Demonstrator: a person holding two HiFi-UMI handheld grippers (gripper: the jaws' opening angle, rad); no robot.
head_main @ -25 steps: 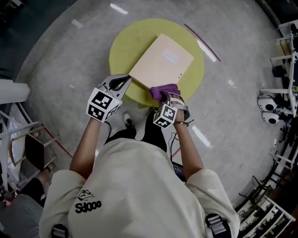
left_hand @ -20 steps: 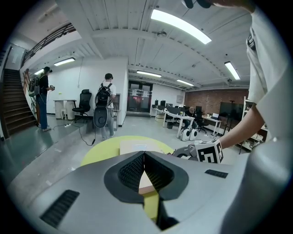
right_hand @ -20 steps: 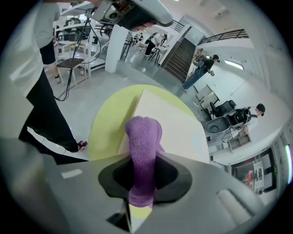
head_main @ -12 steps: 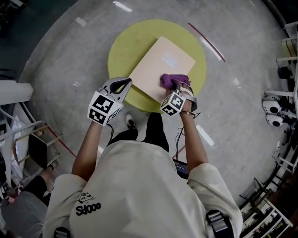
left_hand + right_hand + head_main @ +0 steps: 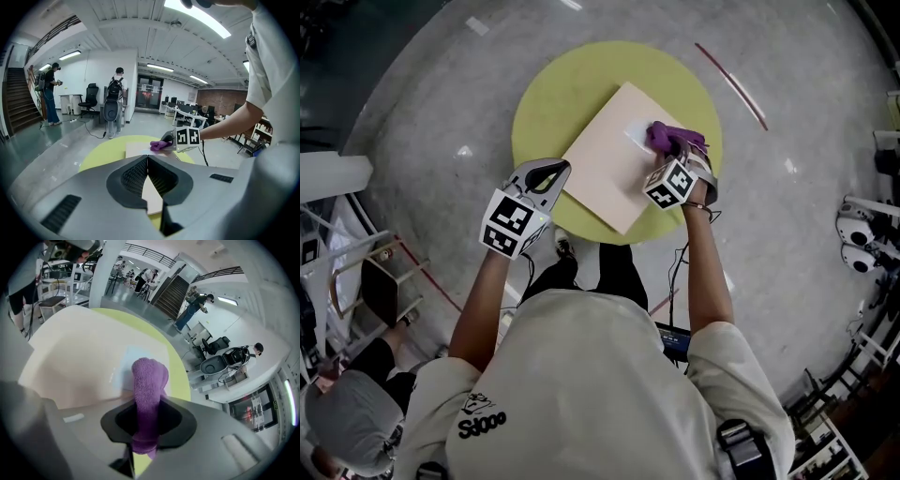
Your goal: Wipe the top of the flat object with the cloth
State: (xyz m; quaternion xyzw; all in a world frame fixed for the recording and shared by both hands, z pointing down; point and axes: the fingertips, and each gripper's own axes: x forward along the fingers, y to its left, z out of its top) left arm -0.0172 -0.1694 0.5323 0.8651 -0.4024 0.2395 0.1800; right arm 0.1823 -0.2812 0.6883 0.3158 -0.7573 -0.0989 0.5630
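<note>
Right claw pinches cloth on flat object

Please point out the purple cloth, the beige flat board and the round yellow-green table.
purple cloth [image 5: 149, 380]: right gripper view, the middle of its bunched roll.
beige flat board [image 5: 605, 173]: head view, the middle of its bare top.
round yellow-green table [image 5: 551, 94]: head view, bare top left of the board.
</note>
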